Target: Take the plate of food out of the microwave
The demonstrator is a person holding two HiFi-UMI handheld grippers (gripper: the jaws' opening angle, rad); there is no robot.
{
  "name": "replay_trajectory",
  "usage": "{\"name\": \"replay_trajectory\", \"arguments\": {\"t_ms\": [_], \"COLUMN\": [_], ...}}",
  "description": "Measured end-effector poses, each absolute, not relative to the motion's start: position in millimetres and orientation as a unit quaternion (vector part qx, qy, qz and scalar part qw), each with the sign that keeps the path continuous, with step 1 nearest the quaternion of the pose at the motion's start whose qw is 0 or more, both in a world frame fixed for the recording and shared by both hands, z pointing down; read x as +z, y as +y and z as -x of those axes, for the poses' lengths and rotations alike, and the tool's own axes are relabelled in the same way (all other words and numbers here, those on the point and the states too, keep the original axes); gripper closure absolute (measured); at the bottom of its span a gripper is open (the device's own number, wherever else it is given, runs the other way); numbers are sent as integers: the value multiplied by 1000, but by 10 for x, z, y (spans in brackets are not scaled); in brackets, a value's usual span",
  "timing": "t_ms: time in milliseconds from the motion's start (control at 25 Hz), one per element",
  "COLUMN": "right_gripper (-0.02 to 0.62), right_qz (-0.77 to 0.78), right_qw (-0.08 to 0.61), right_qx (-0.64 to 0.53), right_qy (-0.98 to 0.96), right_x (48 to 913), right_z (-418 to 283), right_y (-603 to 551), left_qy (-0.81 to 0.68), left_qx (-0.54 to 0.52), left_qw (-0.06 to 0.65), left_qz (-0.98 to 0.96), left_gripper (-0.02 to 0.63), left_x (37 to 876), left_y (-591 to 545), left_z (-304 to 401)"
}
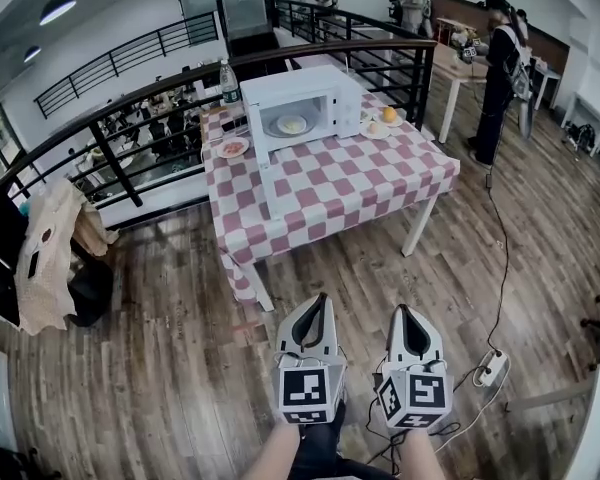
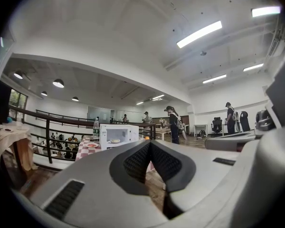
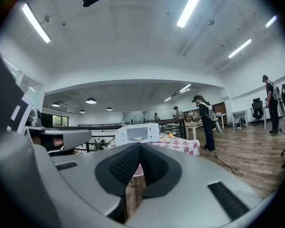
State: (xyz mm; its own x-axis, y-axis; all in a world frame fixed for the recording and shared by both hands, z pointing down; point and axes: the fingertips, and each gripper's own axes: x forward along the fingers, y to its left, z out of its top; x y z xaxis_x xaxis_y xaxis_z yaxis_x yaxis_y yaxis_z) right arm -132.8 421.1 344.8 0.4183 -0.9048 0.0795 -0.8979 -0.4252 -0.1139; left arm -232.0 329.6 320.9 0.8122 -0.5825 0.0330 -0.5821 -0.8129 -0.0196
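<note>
Jaws of the left gripper (image 1: 320, 298): pressed together, nothing between them. Jaws of the right gripper (image 1: 401, 311): likewise closed and empty. Both grippers are held side by side, low over the wooden floor (image 1: 160, 368), well apart from the table and pointing toward it. Tabletop (image 1: 360, 183): covered with a red-and-white checked cloth. Microwave (image 1: 300, 108): white, standing toward the far side of the tabletop, its door swung open toward the viewer and the interior lit. Plate of food (image 1: 291, 125): inside the microwave cavity, resting flat, with pale contents. Second plate (image 1: 233, 148): on the tabletop just left of the microwave, with reddish food. Water bottle (image 1: 229, 83): upright behind that plate, at the microwave's left rear corner. Orange fruit (image 1: 388, 114): on a dish just right of the microwave. Dark metal railing (image 1: 130, 118): runs behind the table. Person in dark clothes (image 1: 500, 78): standing at another table, to the right. Power strip (image 1: 492, 368): white, on the floor right of the grippers, with a cable leading away.
</note>
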Motion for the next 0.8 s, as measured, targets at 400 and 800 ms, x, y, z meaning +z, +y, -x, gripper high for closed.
{"name": "replay_trajectory", "arguments": {"t_ms": [400,800], "right_gripper": [572,572], "right_qz": [842,846], "right_qw": [21,22], "right_qx": [-57,-59], "right_qy": [536,530], "right_x": [3315,3335], "right_z": [800,473], "right_y": [3479,2930], "left_qy": [299,293], "left_qx": [-15,-16], "left_qw": [-1,-4], "left_qz": [954,956], "left_gripper": [575,575], "left_x": [3137,3183], "left_y": [2587,2033], "left_z": [1728,1389]}}
